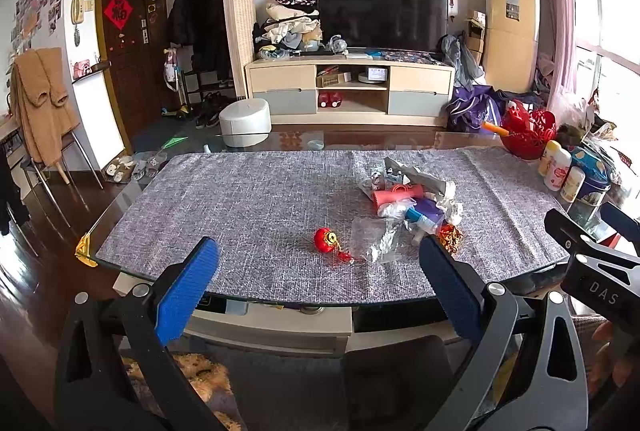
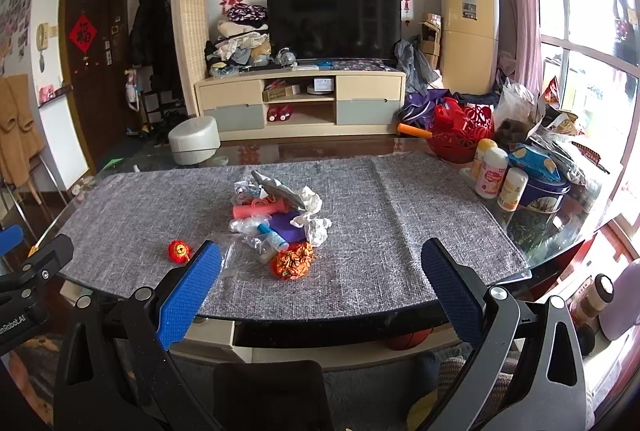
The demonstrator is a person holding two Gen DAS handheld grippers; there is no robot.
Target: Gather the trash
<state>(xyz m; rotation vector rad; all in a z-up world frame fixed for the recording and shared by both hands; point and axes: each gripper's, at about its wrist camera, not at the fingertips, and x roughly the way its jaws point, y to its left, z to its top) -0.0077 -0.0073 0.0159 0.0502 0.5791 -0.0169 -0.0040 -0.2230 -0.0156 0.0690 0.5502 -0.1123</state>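
Hovering short of the near table edge, the left gripper (image 1: 318,283) has its blue-padded jaws spread wide with nothing between them, and the right gripper (image 2: 320,285) stands the same way, wide and empty, just beside it. Neither touches anything on the table.

Beyond the fingers lies the grey table mat (image 2: 380,231), and on it sits the trash pile (image 2: 276,211): a crumpled silver wrapper, white tissue wads (image 2: 312,207), a pink roll (image 2: 260,209), a purple piece, a small blue-capped tube and clear plastic film (image 1: 376,235), all heaped and touching one another. A crumpled orange-and-gold foil ball (image 2: 294,259) rests at the pile's near edge. A small red lantern ornament (image 1: 326,239) lies apart from the heap, toward the left gripper's side.

Farther out, at the table's right end, stand bottles (image 2: 494,177), a blue tin and a red basket (image 2: 460,135); these look like household goods, not rubbish. No bin or bag for the trash is clearly visible in either view.

By my reading the task is at its opening step, the approach, with nothing yet picked up. The next move calls for bringing one gripper forward and down over a near piece, probably the foil ball or the lantern, and closing gently, since the light wrappers could slide or scatter.
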